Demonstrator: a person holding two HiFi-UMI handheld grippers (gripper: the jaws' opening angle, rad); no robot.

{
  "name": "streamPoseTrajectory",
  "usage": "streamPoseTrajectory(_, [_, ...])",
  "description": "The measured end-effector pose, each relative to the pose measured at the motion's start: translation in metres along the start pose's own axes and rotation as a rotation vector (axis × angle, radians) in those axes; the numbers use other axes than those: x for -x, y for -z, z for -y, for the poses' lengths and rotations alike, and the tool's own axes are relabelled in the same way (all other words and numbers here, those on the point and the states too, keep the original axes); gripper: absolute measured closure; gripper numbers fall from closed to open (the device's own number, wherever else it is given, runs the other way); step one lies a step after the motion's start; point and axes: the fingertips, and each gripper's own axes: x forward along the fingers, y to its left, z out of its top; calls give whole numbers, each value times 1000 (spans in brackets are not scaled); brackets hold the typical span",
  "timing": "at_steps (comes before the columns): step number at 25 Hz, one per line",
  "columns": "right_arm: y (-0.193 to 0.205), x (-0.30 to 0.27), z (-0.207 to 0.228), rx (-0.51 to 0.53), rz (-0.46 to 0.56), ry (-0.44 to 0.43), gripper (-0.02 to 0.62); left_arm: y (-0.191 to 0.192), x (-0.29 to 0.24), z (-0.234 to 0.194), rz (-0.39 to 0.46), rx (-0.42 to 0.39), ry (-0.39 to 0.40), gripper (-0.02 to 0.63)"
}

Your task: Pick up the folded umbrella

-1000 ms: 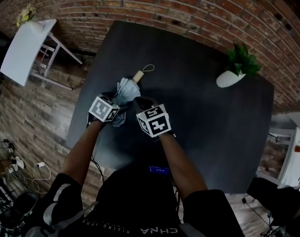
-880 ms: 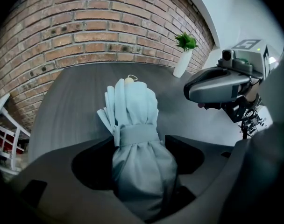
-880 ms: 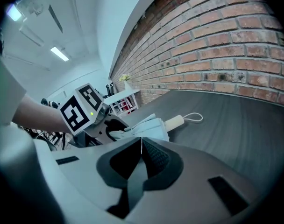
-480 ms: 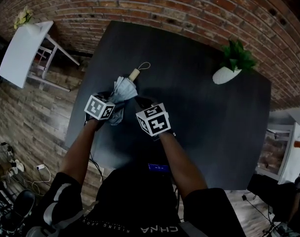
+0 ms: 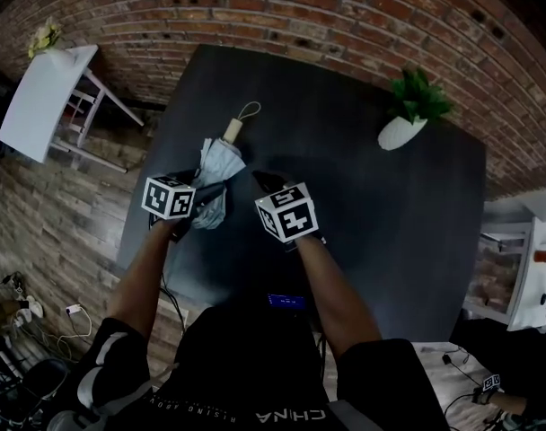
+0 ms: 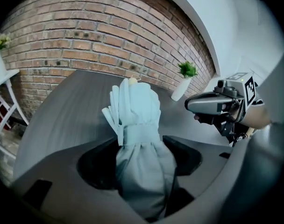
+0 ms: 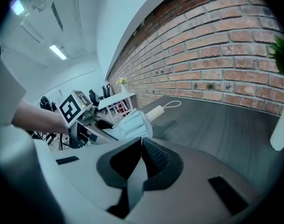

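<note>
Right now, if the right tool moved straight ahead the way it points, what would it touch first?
Most likely the folded umbrella, which is just beyond the closed tips of the right tool. Nothing else shows in between, though the exact depth is hard to judge.

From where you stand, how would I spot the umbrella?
Find the dark table by the brick wall. Over its left part is the folded umbrella. Unlike the white plant pot, it is a pale blue bundle with a tan handle.
</note>
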Motion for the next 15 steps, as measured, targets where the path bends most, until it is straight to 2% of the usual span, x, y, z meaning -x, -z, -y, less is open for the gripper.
streamPoseTrajectory(7, [-8,31,-2,41,32,4,584,-23,31,36,187,56,59,310])
streamPoseTrajectory(15, [-21,73,-16,88,95,-18,584,-47,76,90,404,55,111,310])
